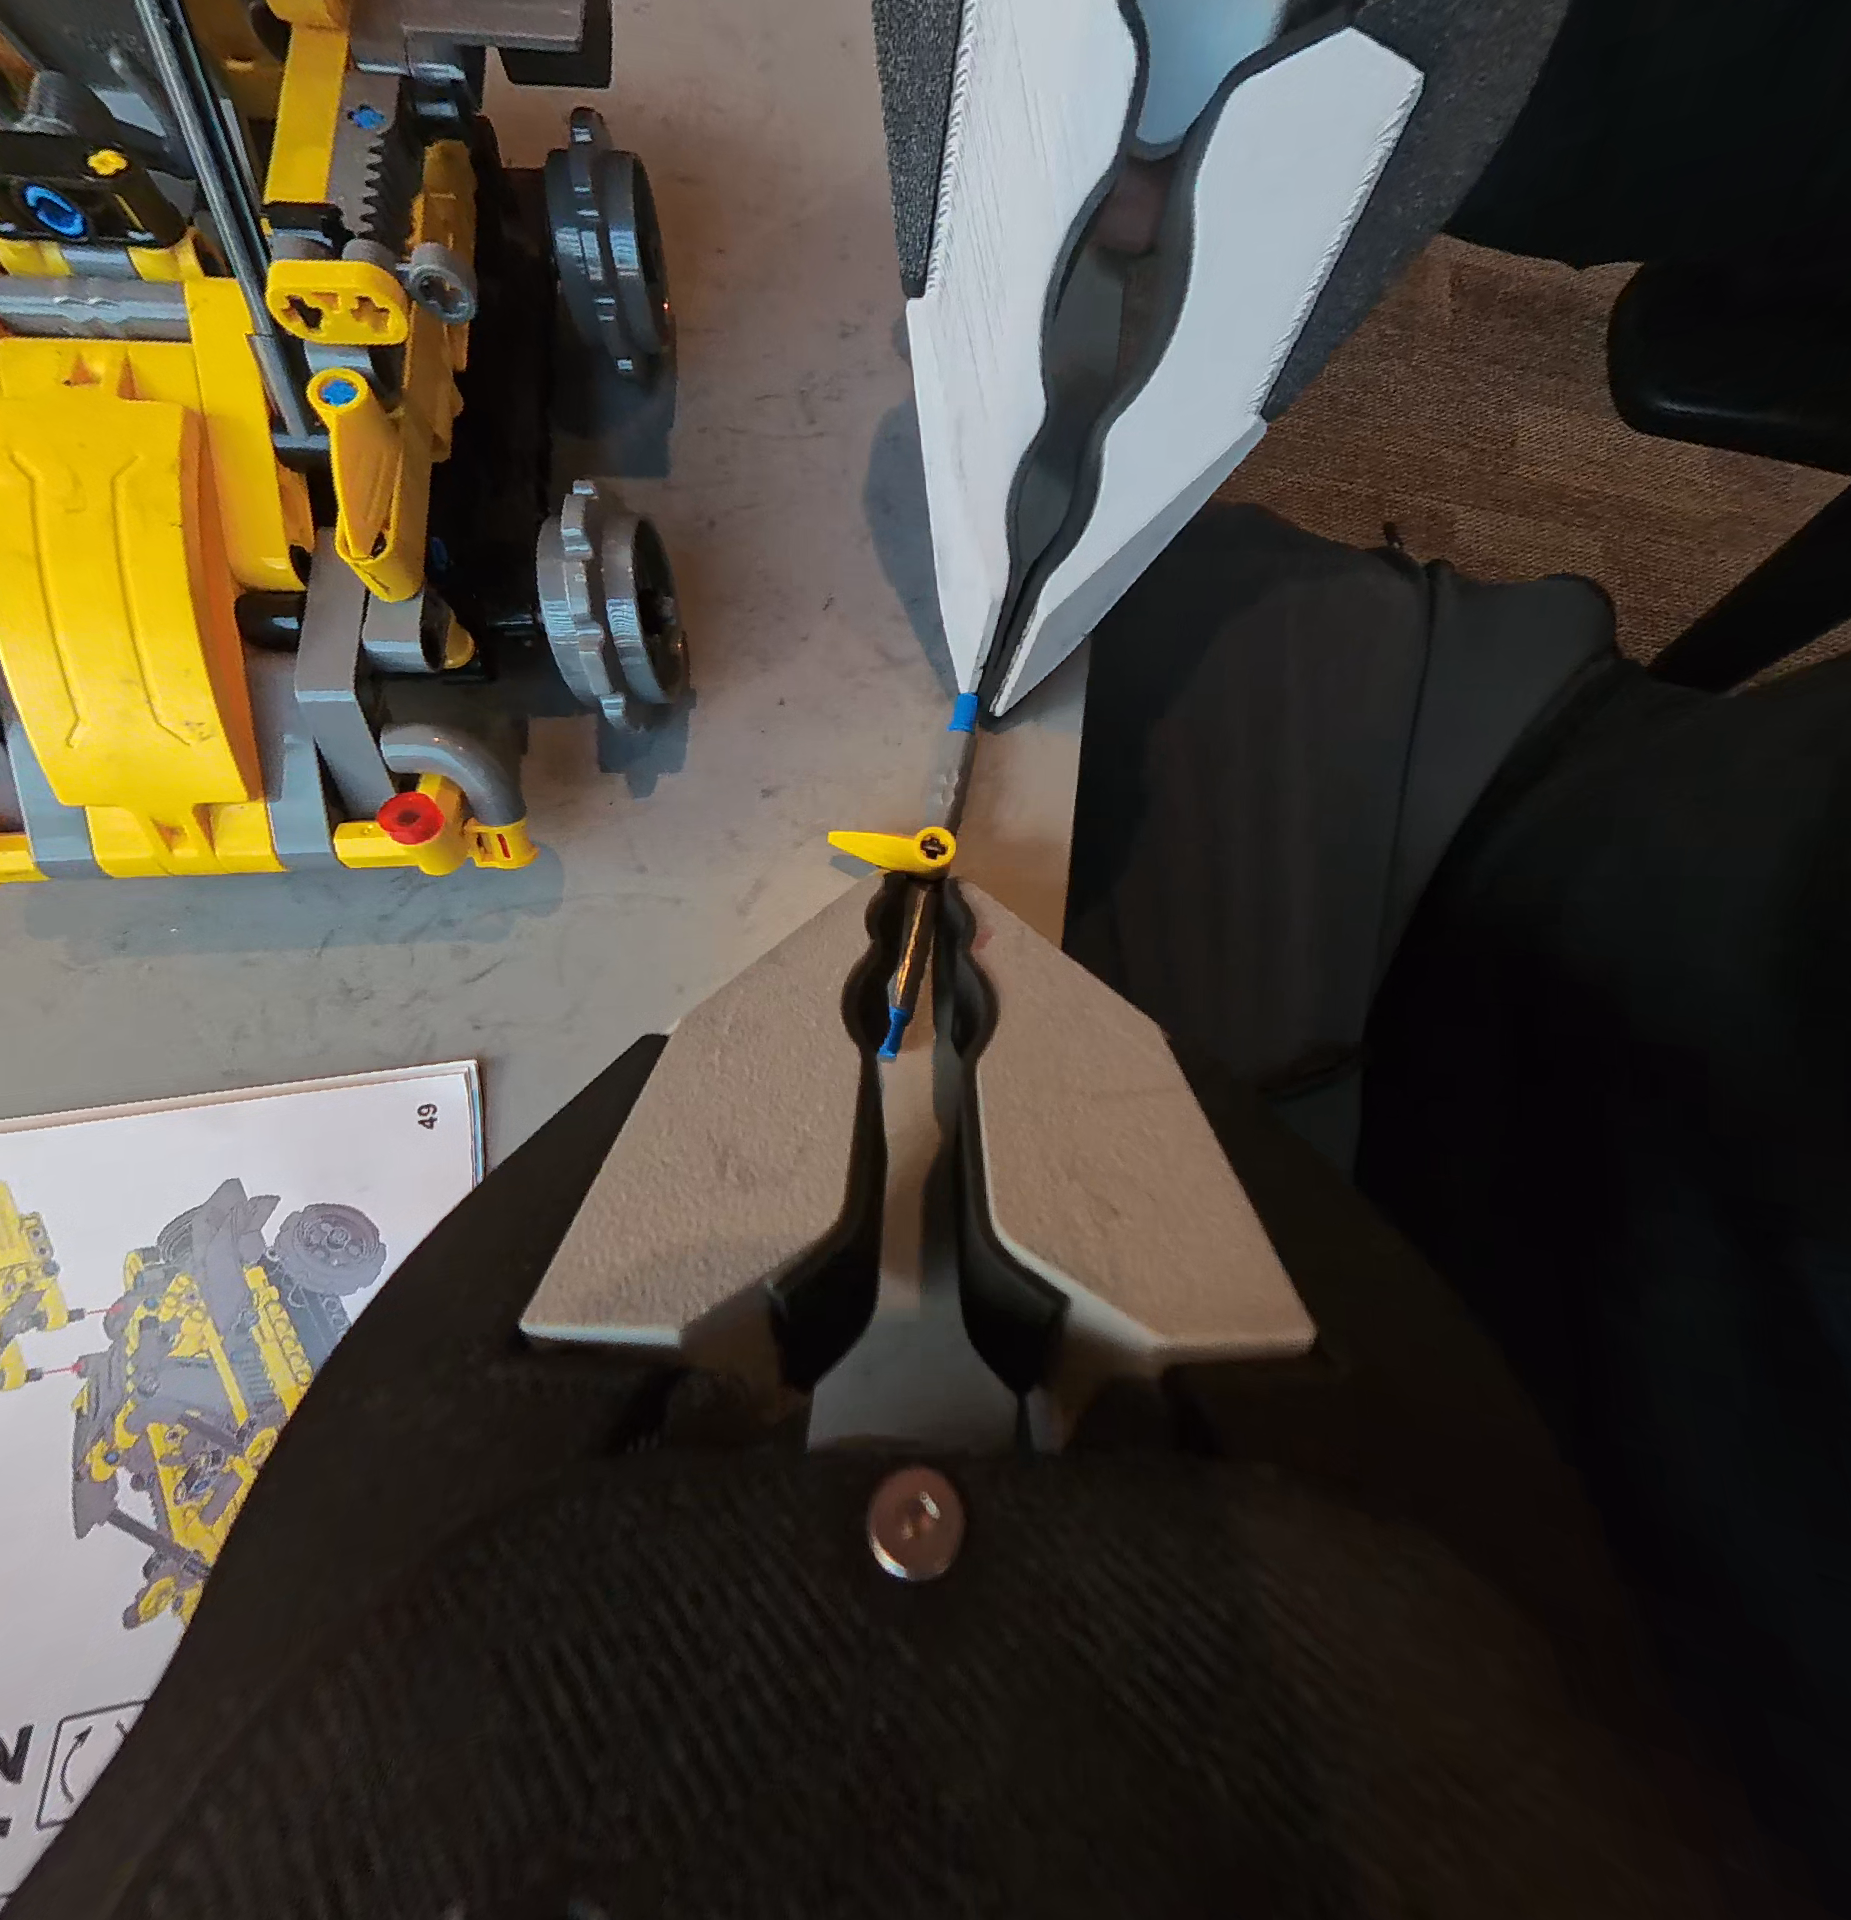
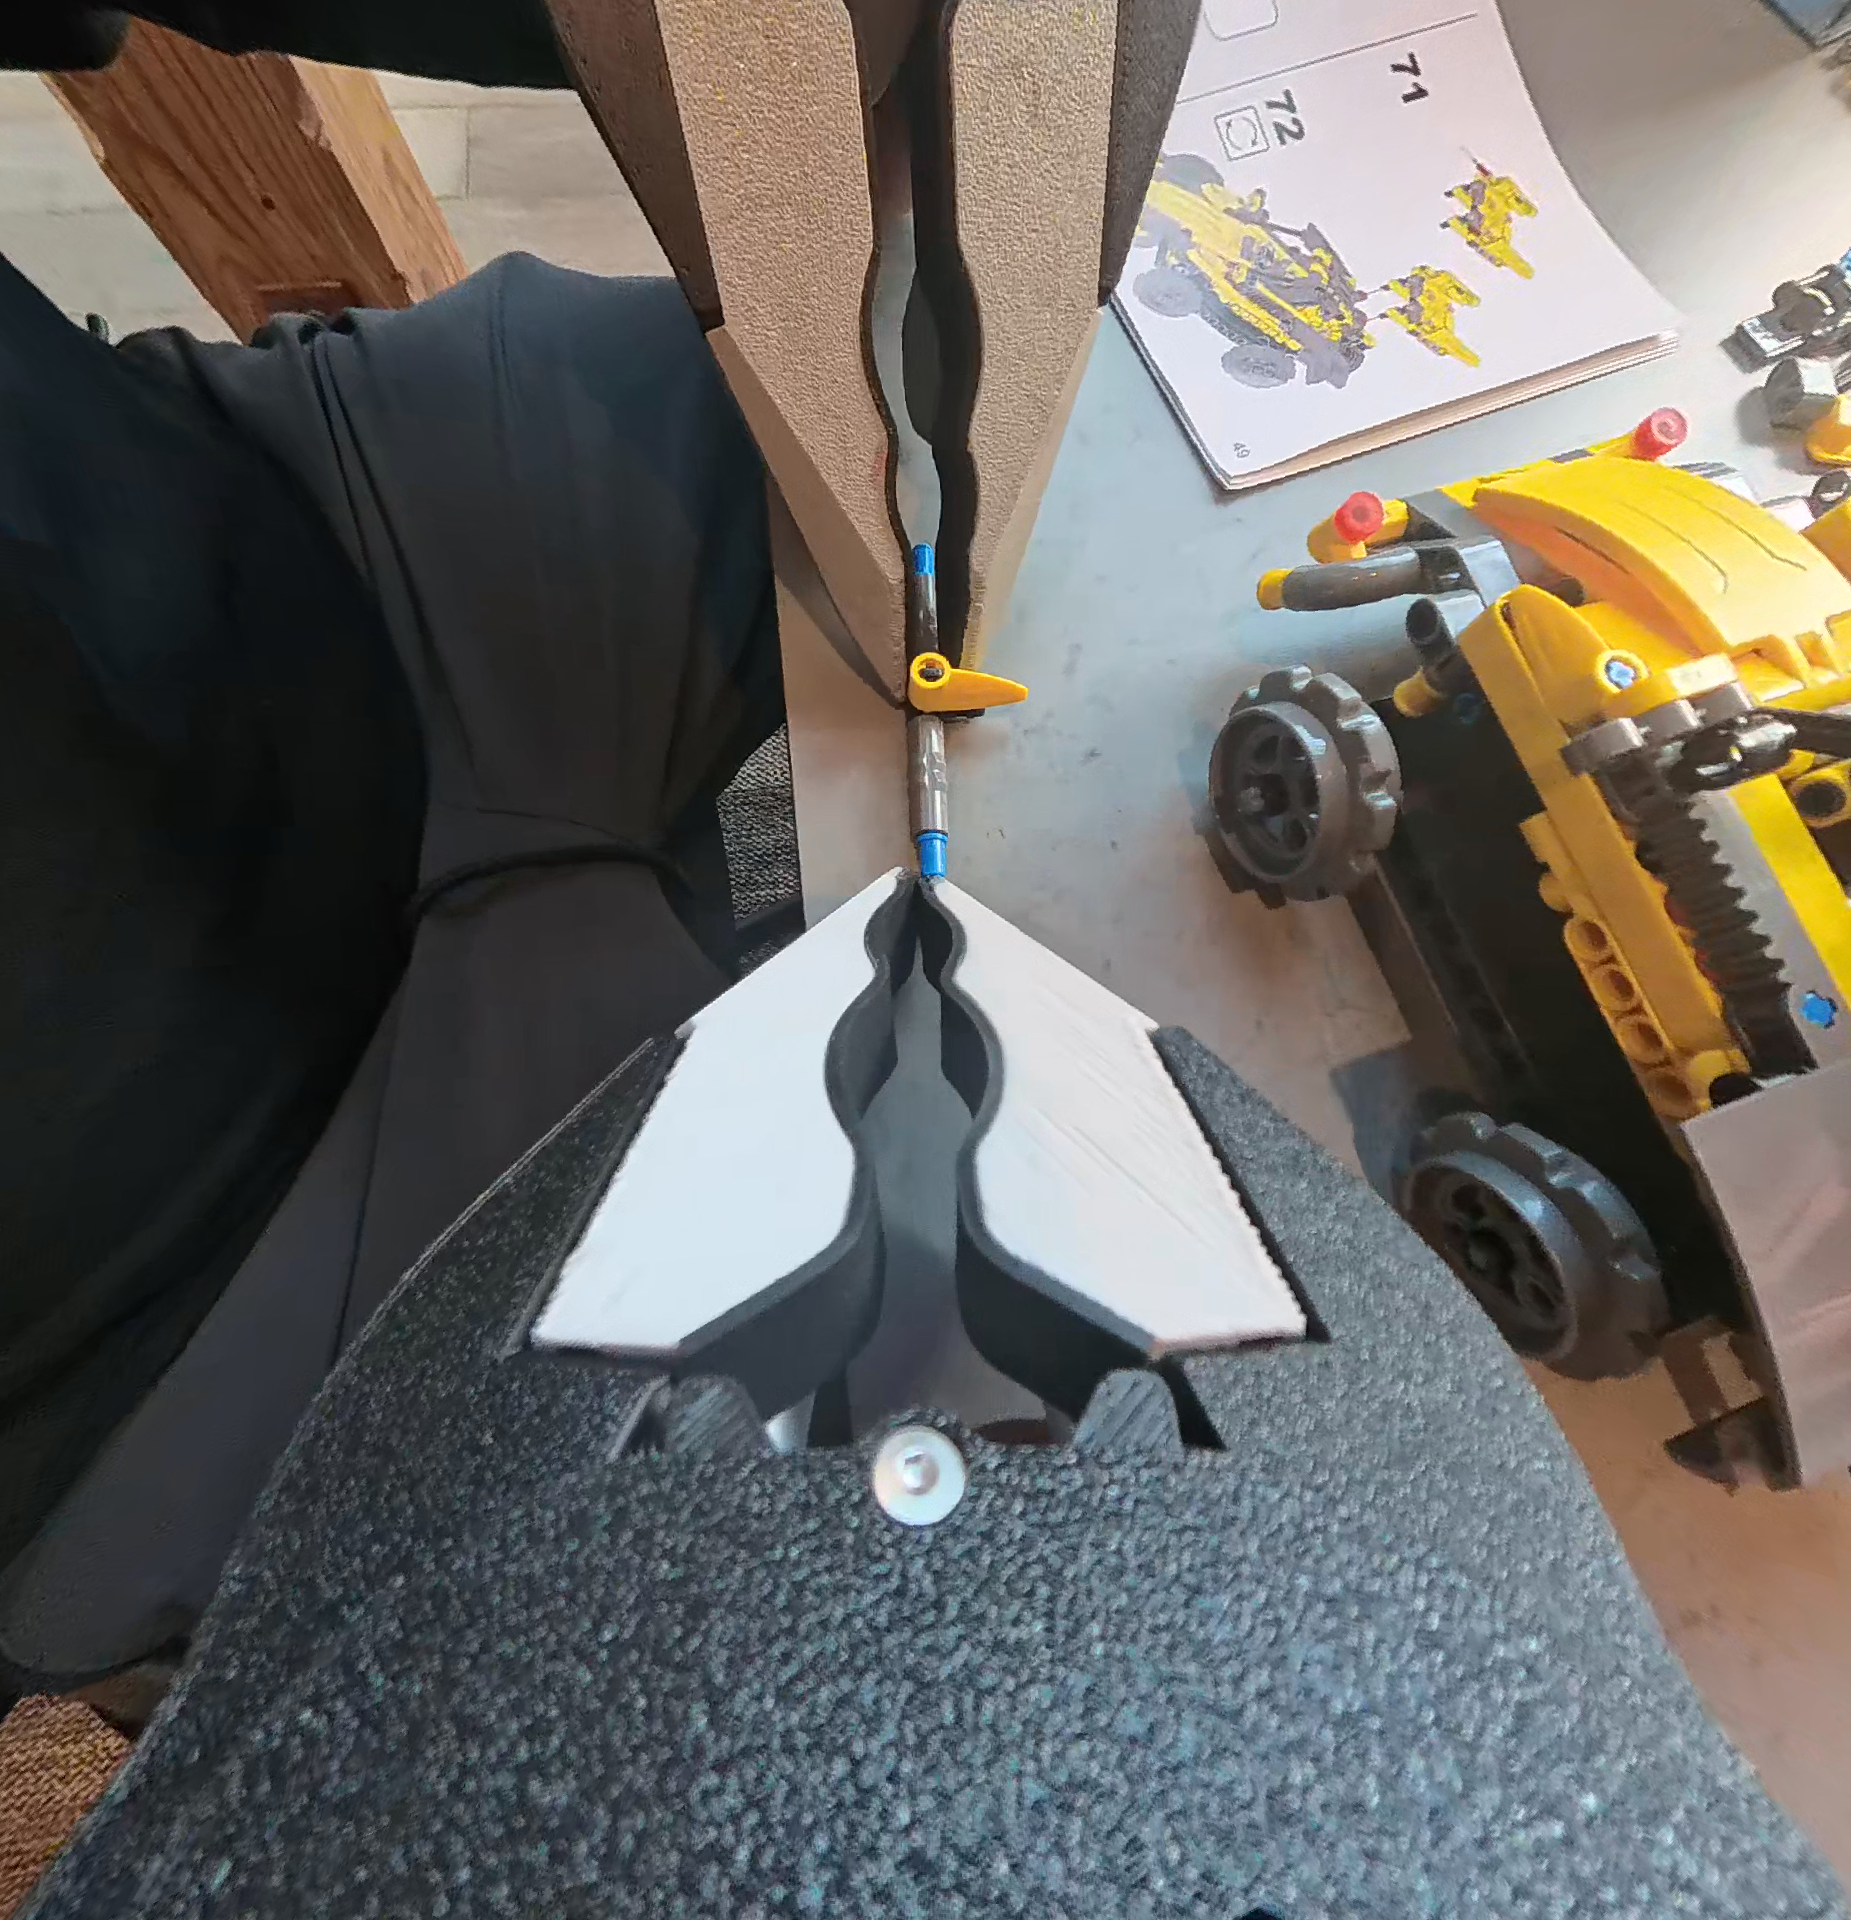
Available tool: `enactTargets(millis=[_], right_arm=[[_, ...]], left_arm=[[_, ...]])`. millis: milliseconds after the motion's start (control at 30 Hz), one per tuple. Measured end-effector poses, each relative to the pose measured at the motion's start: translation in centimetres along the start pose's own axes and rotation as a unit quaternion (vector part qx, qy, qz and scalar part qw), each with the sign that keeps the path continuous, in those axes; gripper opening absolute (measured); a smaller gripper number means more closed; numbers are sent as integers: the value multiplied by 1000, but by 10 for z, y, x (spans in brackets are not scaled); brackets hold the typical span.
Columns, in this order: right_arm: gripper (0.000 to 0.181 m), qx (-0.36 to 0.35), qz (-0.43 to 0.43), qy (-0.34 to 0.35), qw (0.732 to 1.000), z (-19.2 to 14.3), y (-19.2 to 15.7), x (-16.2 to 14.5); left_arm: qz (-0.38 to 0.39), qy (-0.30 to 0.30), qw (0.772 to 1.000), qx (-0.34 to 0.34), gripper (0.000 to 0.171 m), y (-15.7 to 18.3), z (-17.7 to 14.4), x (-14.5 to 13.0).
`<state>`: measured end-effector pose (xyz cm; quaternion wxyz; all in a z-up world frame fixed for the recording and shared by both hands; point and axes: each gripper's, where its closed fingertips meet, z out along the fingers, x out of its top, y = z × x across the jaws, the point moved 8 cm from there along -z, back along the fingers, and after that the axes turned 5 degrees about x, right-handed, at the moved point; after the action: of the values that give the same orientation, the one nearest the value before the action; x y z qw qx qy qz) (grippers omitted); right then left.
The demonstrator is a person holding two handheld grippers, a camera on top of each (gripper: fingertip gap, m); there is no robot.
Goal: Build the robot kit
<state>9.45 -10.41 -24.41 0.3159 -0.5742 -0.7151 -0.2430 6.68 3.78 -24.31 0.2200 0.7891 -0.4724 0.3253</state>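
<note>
A thin rod assembly (image 1: 950, 774) runs between my two grippers: a black and grey axle with blue pins at both ends and a small yellow pointed piece (image 1: 885, 847) on it. My left gripper (image 1: 916, 894), with tan fingers, is shut on the black end of the rod. My right gripper (image 2: 921, 883), with white fingers, is shut on the blue pin (image 2: 929, 854) at the other end. In the right wrist view the rod (image 2: 926, 774) and the yellow piece (image 2: 965, 686) lie just past my fingertips, over the table's near edge.
A yellow and grey brick-built vehicle (image 1: 204, 520) with grey wheels stands on the grey table (image 1: 775, 260), also in the right wrist view (image 2: 1627, 831). An open instruction booklet (image 1: 173, 1299) lies beside it. A person's dark clothing (image 2: 329, 727) is close by the table edge. Both grippers' tips are close together, under 4 cm apart.
</note>
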Motion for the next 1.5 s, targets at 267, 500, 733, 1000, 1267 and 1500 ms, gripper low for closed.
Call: enactTargets(millis=[267, 500, 733, 1000, 1267, 1500], right_arm=[[0, -52, 53, 57, 996, -14, 11, 2], [16, -113, 82, 97, 985, -36, 20, 12], [17, -131, 107, 96, 981, -42, 31, -3], [18, -108, 96, 50, 988, -32, 38, -18], [19, -73, 87, 49, 992, -28, 38, -15], [18, -57, 75, 64, 993, -28, 38, -12]], left_arm=[[-7, 3, 999, 34, 3, -3, 0, 1], [-14, 2, 999, 47, 3, -6, 0, 1], [-14, 2, 999, 50, 3, -6, 0, 0], [-13, 3, 999, 52, 3, -6, 1, 0], [-10, 3, 998, 55, 3, -6, 1, 1], [-11, 3, 998, 59, 3, -6, 1, 1]])
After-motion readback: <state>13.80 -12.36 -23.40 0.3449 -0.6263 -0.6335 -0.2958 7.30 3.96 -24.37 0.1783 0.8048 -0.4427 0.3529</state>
